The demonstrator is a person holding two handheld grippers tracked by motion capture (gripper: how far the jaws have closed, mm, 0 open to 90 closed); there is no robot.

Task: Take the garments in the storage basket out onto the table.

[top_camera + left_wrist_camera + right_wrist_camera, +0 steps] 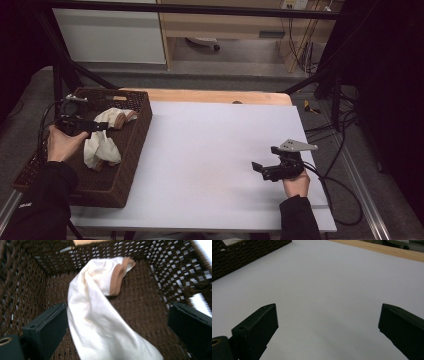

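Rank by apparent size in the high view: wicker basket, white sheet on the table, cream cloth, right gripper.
1. white sheet
2. wicker basket
3. cream cloth and right gripper: they look about alike, so no ranking between them.

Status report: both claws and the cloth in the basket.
Left claw open over cream cloth inside wicker basket. Right claw open, empty, above white tabletop. Nothing in the way.

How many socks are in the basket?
2: one sock lies toward the far end of the basket, one sock nearer the person. More may hide underneath.
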